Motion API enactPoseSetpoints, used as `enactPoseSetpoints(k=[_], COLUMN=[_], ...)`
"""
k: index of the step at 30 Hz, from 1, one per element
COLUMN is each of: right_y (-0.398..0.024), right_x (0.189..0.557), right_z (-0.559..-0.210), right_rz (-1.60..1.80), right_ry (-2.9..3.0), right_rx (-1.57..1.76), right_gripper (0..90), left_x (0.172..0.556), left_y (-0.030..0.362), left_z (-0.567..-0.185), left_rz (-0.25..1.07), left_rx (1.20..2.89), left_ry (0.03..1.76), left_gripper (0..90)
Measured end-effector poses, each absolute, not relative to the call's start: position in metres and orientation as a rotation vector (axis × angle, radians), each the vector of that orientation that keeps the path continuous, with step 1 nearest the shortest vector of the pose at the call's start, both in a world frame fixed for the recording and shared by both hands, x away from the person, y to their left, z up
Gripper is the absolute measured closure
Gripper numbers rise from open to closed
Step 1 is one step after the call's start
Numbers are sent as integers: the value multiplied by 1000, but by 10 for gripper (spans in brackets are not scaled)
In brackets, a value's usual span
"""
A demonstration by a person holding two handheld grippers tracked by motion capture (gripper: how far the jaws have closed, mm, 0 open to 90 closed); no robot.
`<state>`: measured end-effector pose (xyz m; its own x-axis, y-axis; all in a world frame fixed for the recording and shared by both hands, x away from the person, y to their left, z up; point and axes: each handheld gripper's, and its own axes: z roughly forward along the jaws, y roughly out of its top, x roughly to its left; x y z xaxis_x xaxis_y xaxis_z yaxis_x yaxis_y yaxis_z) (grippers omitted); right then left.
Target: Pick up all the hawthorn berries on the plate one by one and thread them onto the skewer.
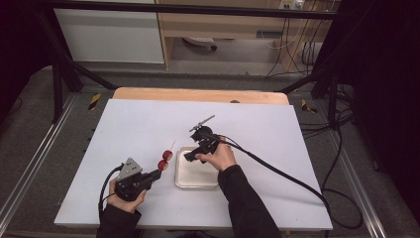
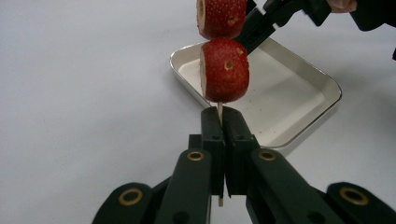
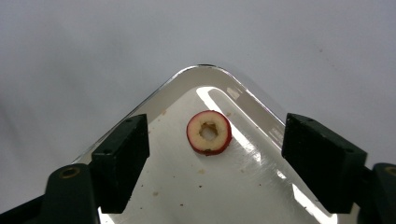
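From the high view, a person seated at the near edge of a white counter (image 1: 148,129) works a left gripper (image 1: 154,174) and a right gripper (image 1: 190,156); both forearms are cut off by the bottom edge. The left gripper's fingers are pinched shut on a thin wooden skewer (image 1: 172,145) carrying two red fruit pieces (image 1: 165,159), held just left of a shallow metal tray (image 1: 195,178). The right gripper's fingers hang over the tray's far left corner, though their spread is too small to make out here. A black cable (image 1: 277,173) trails right from it across the counter. Beyond the counter lie a wooden board, grey floor, a dark frame and loose wires under a cabinet.

From the left gripper view, the fingers (image 2: 210,135) are clamped together on the skewer (image 2: 219,112), whose lower end pokes out beneath them. The lower fruit piece (image 2: 224,70) sits just above the fingertips; the upper fruit piece (image 2: 222,16) is cut off by the top edge. The tray (image 2: 299,126) lies behind, and the other gripper's fingers (image 2: 261,23) reach in at upper right, partly hidden by the fruit.

From the right gripper view, the fingers (image 3: 123,158) stand wide apart and grip nothing. Between them, untouched, a red-skinned cored slice (image 3: 209,132) lies flat near the corner of the tray (image 3: 196,70), its floor speckled with crumbs.
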<state>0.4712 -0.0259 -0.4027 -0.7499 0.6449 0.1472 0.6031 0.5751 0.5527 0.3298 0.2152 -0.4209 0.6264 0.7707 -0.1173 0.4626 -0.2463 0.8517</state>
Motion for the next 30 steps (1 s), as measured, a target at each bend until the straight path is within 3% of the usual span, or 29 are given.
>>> enactPoseSetpoints(k=[27, 30], right_y=[-8, -8], right_x=[486, 486], right_z=[-424, -424], right_rz=[787, 791], right_ry=[2832, 2829], right_rx=[1054, 1064], right_gripper=[607, 614], left_x=[330, 329], left_y=[214, 214], left_z=[-421, -421], left_rz=[405, 405], left_rx=[1898, 1896], left_ry=[976, 976], left_gripper=[882, 881])
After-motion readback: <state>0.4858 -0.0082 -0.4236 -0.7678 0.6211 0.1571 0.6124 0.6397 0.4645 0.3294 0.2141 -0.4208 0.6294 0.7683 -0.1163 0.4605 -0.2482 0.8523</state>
